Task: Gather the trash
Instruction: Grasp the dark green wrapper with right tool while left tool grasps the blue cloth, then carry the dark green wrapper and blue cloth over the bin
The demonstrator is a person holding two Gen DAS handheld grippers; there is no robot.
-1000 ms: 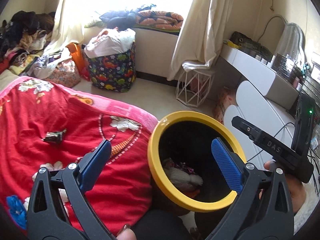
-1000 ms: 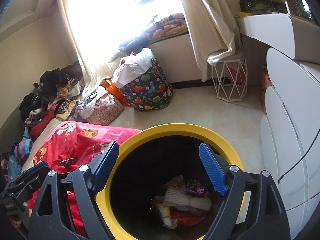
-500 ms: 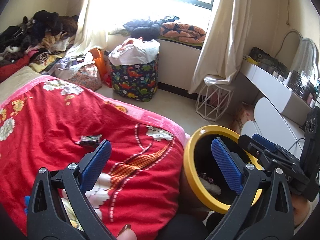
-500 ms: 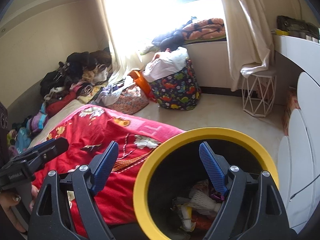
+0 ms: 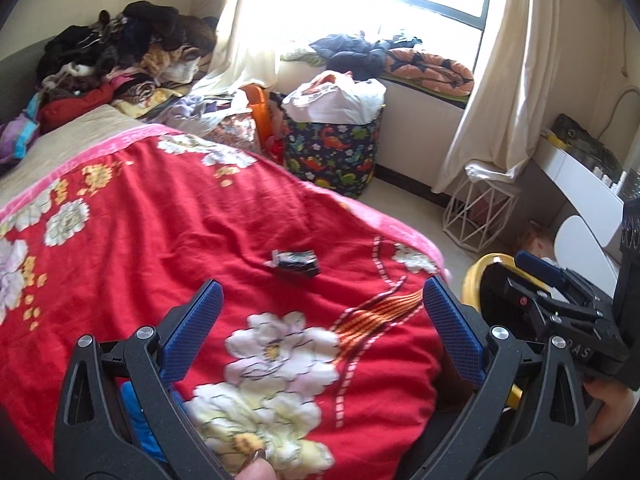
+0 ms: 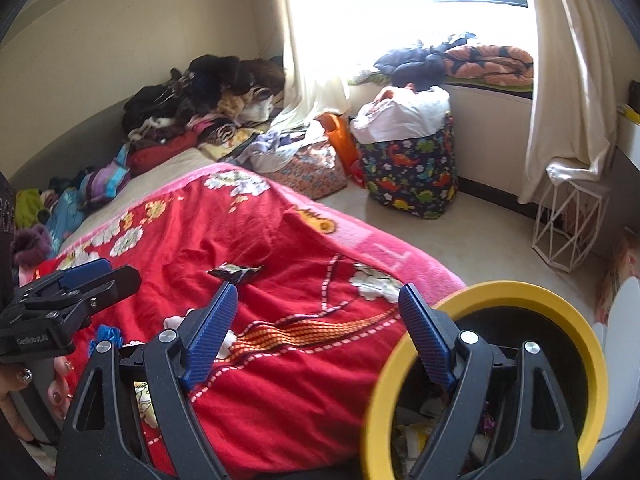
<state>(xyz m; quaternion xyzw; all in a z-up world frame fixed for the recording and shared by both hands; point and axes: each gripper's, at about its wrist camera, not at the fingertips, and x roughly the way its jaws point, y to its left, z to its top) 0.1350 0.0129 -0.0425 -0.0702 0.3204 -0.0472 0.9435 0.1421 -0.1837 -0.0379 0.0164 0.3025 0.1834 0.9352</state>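
A small dark wrapper (image 5: 295, 263) lies on the red flowered blanket (image 5: 140, 216); it also shows in the right wrist view (image 6: 236, 271). My left gripper (image 5: 320, 300) is open and empty, over the blanket just short of the wrapper. My right gripper (image 6: 318, 312) is open and empty, at the blanket's edge beside the yellow-rimmed trash bin (image 6: 520, 296). The bin holds several pieces of trash (image 6: 412, 436). The bin's rim (image 5: 476, 272) also shows at the right of the left wrist view.
A dinosaur-print laundry basket (image 5: 334, 152) stands on the floor by the window. A white wire stool (image 5: 476, 208) and white dresser (image 5: 580, 184) stand to the right. Piles of clothes (image 5: 120, 52) lie at the bed's far end.
Both grippers have swung left, away from above the bin and toward the bed. The wrapper now lies ahead of the left gripper. Both stay open.
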